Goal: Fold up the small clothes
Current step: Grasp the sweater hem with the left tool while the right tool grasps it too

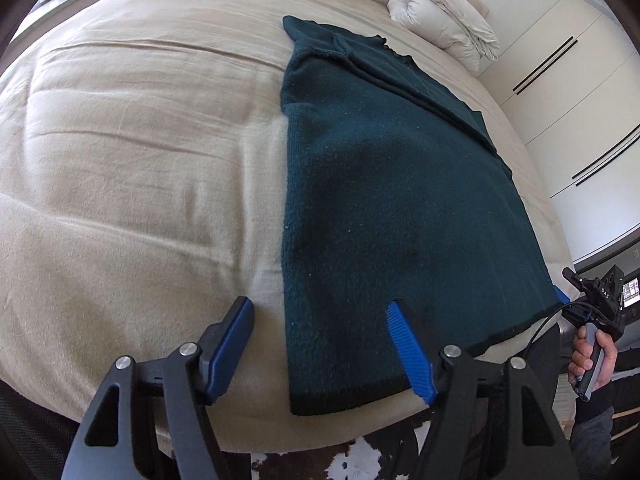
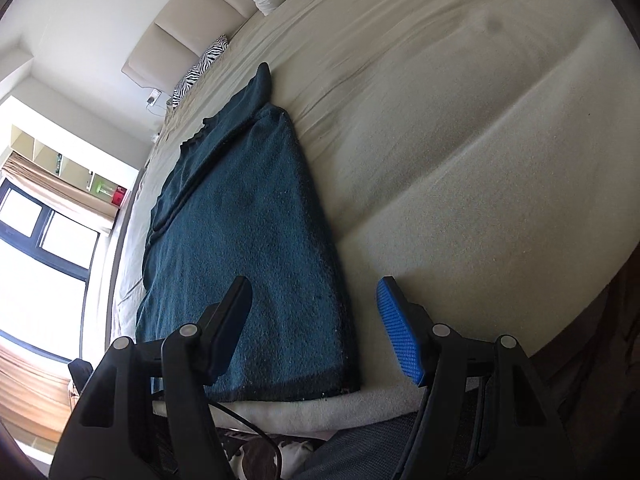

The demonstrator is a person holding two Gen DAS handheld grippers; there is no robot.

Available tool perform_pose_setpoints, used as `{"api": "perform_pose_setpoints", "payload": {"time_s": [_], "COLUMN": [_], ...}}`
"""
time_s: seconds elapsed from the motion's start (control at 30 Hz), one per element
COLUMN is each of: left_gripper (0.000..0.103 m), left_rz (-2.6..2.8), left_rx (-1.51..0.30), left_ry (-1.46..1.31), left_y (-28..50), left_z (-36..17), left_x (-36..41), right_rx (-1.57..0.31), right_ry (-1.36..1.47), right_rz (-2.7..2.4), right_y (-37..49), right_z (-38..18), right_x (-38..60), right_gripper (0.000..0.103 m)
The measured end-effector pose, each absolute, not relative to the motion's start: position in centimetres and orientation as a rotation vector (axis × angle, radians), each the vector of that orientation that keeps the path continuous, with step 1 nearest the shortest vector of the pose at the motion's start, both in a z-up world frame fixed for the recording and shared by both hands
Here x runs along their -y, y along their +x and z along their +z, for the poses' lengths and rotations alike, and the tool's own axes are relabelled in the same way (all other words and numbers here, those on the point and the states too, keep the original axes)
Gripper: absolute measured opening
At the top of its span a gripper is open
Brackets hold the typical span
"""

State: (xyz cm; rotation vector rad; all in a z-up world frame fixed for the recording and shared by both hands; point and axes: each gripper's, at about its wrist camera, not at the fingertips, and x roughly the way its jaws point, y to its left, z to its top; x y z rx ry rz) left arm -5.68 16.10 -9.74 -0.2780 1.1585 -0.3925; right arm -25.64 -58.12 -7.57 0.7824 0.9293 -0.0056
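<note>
The dark teal knitted sweater (image 1: 392, 184) is laid flat on the beige bed cover (image 1: 132, 152), lengthwise, hem toward the near edge of the bed and neckline toward the far end. Both sides appear already folded inward — a sleeve or side panel is seen lying over the body along one long edge, giving a narrow strip.

Left gripper (image 1: 322, 350): jaws spread, nothing pinched. Its blue ribbed pads (image 1: 410, 350) straddle the near hem corner on the left side of the sweater, apparently just above the cloth; contact cannot be confirmed.

Right gripper (image 2: 316, 328): jaws spread as well, nothing held, placed over the opposite hem corner. Seen from the left wrist view, it is carried in a hand (image 1: 592, 364) at the bed's edge.

Step judged in hand: positioning on the two hem corners for the lengthwise fold — hem up toward the neckline.

Next move calls for: both grippers lowered so one finger slides under the hem at each corner, all layers pinched together, then lifted and carried evenly toward the far end. Uneven grip or travel would likely skew the fold or drag the tucked sides open.

A rolled white duvet (image 1: 440, 24) lies at the far end, well apart.
</note>
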Motion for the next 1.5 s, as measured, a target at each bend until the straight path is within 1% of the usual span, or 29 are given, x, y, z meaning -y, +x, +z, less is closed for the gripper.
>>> {"api": "perform_pose_setpoints", "payload": {"time_s": [0.07,0.1,0.2,0.27,0.37,0.43,0.5,0.57,0.6,0.63,0.67,0.73,0.8,0.9,0.93,1.0,1.03,1.13,1.3,1.5], "left_gripper": [0.071,0.069,0.059,0.055,0.047,0.038,0.036,0.031,0.027,0.023,0.022,0.016,0.012,0.010,0.010,0.009,0.009,0.008,0.008,0.008], "left_rz": [-0.399,-0.400,-0.402,-0.414,-0.418,-0.427,-0.437,-0.439,-0.441,-0.443,-0.443,-0.448,-0.456,-0.463,-0.465,-0.468,-0.468,-0.472,-0.474,-0.515], "left_rx": [-1.176,-1.185,-1.211,-1.223,-1.233,-1.243,-1.250,-1.254,-1.256,-1.259,-1.260,-1.260,-1.261,-1.259,-1.257,-1.254,-1.251,-1.243,-1.219,-1.176], "left_ry": [-0.273,-0.270,-0.257,-0.264,-0.269,-0.279,-0.290,-0.293,-0.298,-0.304,-0.310,-0.332,-0.362,-0.381,-0.380,-0.377,-0.378,-0.386,-0.431,-0.527], "left_y": [-6.0,-6.1,-6.5,-6.5,-6.4,-6.3,-6.1,-6.1,-6.0,-6.0,-6.0,-6.0,-6.0,-6.1,-6.1,-6.2,-6.2,-6.4,-6.7,-6.8], "left_z": [-9.7,-9.7,-9.7,-9.9,-10.0,-10.1,-10.1,-10.2,-10.3,-10.3,-10.4,-10.5,-10.6,-10.7,-10.6,-10.5,-10.5,-10.3,-9.9,-8.4], "left_x": [-16.0,-16.0,-15.9,-16.0,-16.1,-16.1,-16.2,-16.1,-16.1,-16.1,-16.2,-16.5,-16.8,-17.2,-17.1,-17.0,-17.0,-17.0,-17.5,-18.4], "right_rx": [-0.934,-0.937,-0.960,-0.977,-0.991,-0.998,-1.001,-1.007,-1.009,-1.014,-1.024,-1.030,-1.026,-1.017,-1.015,-1.020,-1.024,-1.045,-1.029,-0.988], "right_ry": [0.795,0.798,0.772,0.750,0.732,0.729,0.734,0.737,0.742,0.746,0.744,0.739,0.765,0.821,0.837,0.849,0.843,0.806,0.726,0.695], "right_rz": [0.001,0.005,0.012,0.018,0.020,0.016,0.020,0.025,0.030,0.035,0.037,0.033,0.036,0.038,0.040,0.039,0.038,0.034,0.043,0.067], "right_y": [-26.3,-26.6,-27.3,-27.8,-28.3,-28.4,-28.6,-28.6,-28.6,-28.6,-28.5,-28.4,-28.3,-28.3,-28.3,-28.2,-28.1,-27.9,-27.9,-27.2], "right_z": [-7.6,-7.6,-7.2,-6.9,-6.7,-6.7,-6.5,-6.5,-6.5,-6.6,-6.6,-6.7,-6.9,-7.6,-7.9,-8.4,-8.4,-8.5,-7.2,-4.9], "right_x": [58.2,58.2,57.9,57.6,57.4,57.4,57.5,57.5,57.5,57.5,57.5,57.5,57.8,58.6,58.9,59.1,59.1,58.7,57.4,56.2], "right_gripper": [0.064,0.064,0.064,0.064,0.063,0.061,0.061,0.061,0.060,0.056,0.054,0.050,0.048,0.040,0.033,0.029,0.022,0.008,0.007,0.007]}}
